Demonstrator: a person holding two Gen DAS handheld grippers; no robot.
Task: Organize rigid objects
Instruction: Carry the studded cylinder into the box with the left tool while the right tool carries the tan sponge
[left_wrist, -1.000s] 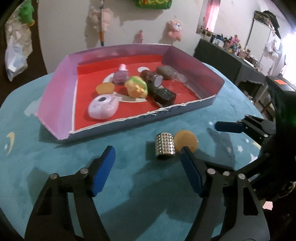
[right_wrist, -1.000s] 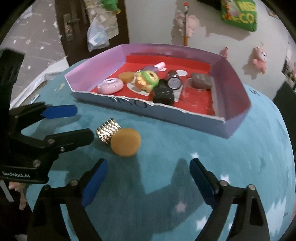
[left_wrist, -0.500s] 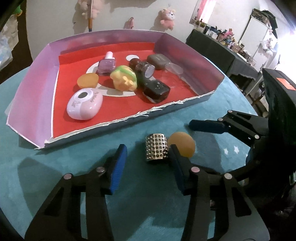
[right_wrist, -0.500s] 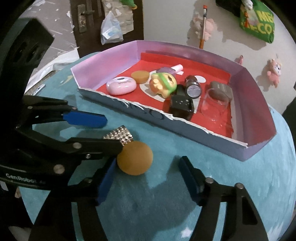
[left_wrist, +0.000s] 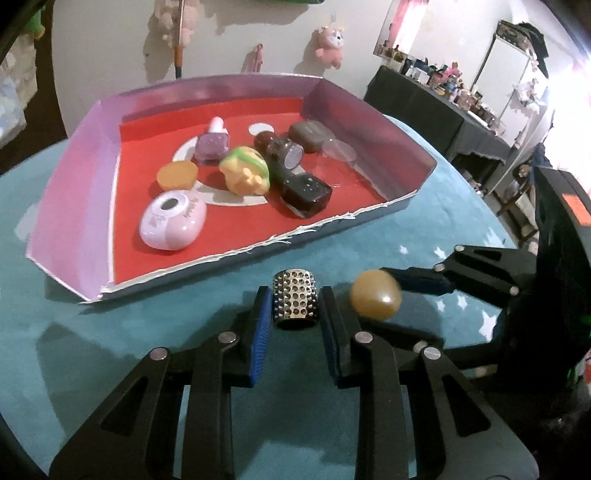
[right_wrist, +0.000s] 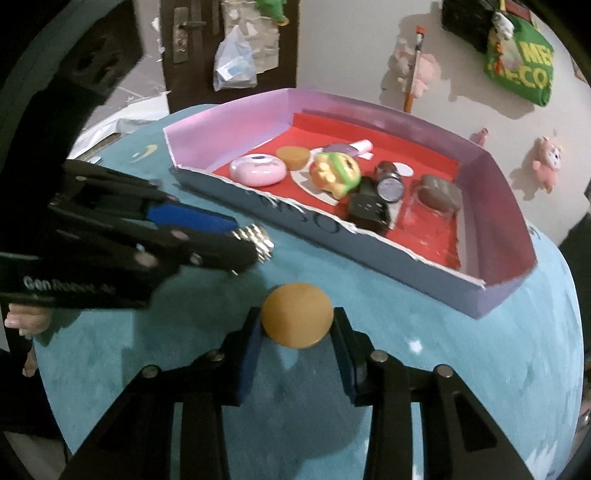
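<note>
Pinching a studded metal cylinder (left_wrist: 294, 298) and a smooth orange ball (right_wrist: 297, 315), the left hand-held gripper (left_wrist: 293, 317) and right hand-held gripper (right_wrist: 297, 332) work side by side – the round ball could squirt free, or the two collide, short of the tray (left_wrist: 70, 192).

Studded shiny metal cylinder (left_wrist: 294, 297); glossy orange ball (left_wrist: 375, 297); fuzzy teal cloth (left_wrist: 110, 332).

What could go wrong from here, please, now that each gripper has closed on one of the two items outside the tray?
The orange ball is round and smooth, held only at its sides by the right gripper, so it may squirt out. The studded metal cylinder in the left gripper could twist between the fingers. The tray is crowded, and its torn front wall could catch a low carry.
</note>
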